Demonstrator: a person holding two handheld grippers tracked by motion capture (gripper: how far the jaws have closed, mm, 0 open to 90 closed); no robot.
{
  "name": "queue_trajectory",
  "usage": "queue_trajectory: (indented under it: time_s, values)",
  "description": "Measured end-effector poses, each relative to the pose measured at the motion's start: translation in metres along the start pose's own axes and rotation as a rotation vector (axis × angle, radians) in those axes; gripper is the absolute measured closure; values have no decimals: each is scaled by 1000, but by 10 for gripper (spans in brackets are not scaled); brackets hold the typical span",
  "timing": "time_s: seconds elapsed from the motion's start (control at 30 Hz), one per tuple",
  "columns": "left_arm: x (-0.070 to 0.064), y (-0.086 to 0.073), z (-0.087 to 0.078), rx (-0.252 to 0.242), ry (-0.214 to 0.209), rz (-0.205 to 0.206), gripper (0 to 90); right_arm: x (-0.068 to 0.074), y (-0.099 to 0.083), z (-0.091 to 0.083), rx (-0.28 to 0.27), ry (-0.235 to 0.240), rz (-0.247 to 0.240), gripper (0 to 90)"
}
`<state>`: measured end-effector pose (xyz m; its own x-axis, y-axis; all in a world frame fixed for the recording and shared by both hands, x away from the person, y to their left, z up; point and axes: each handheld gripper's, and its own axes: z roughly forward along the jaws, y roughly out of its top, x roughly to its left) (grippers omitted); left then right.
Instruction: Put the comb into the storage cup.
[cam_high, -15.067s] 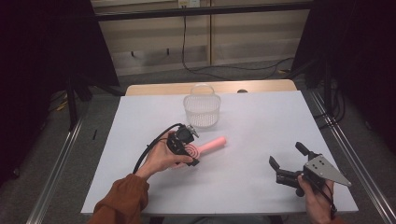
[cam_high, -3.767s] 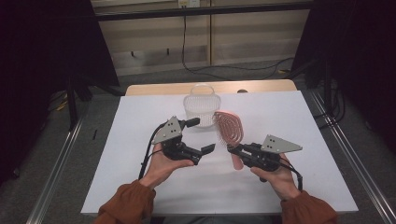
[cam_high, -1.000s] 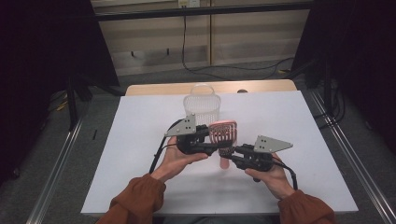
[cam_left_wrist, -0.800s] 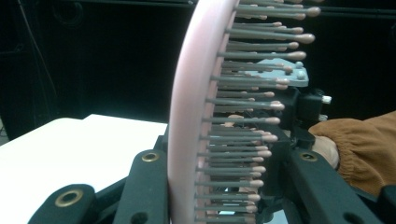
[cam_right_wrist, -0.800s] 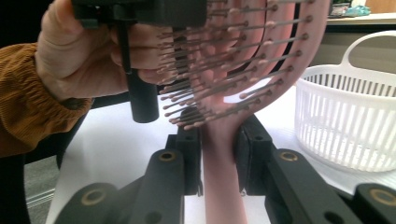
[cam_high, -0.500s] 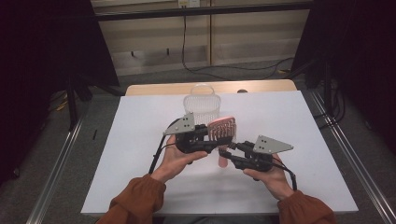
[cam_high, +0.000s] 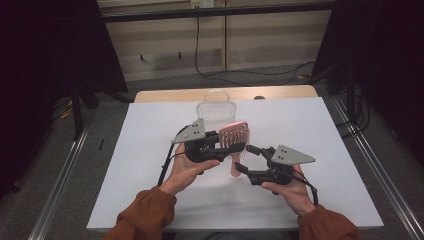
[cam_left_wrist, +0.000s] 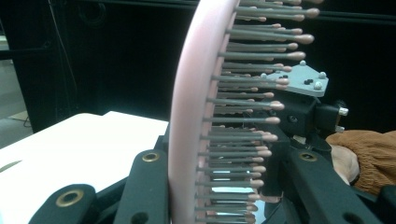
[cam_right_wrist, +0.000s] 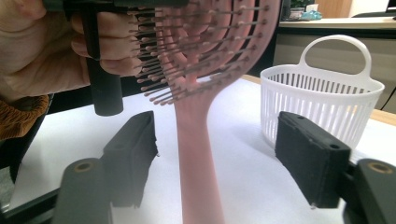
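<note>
Two jaws of left gripper (cam_high: 226, 145) clamp hairbrush (cam_high: 235, 137) head | right gripper (cam_high: 246, 160) agape around handle

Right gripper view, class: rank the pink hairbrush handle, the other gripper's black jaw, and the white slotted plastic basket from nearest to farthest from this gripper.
1. Pink hairbrush handle: upright between the open jaws of the right gripper, centre.
2. The other gripper's black jaw: upper left, clamped on the brush head.
3. White slotted plastic basket: right, farther back on the white table.
</note>
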<state>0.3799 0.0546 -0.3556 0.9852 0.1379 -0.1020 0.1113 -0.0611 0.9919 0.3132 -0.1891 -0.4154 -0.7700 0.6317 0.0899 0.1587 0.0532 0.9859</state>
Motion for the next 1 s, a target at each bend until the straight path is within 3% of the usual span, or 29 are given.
queue_trajectory:
  time_s: [0.13,0.2,0.47,0.67,0.8,1.0]
  values:
    - [0,1,-2,0,14,-8,639,0,1,-2,-3,-18,1,207]
    - [0,1,-3,3,22,-10,639,-1,1,-3,-10,-40,21,114]
    - [2,3,-7,0,46,-18,639,-6,1,-10,-30,-118,39,17]
    - [4,5,-13,2,65,-22,639,-6,1,-16,-36,-152,17,1]
    - [5,6,-15,2,77,-26,639,-9,4,-24,-40,-223,-6,0]
    - [6,6,-18,2,103,-30,639,-10,4,-32,-26,-278,-25,0]
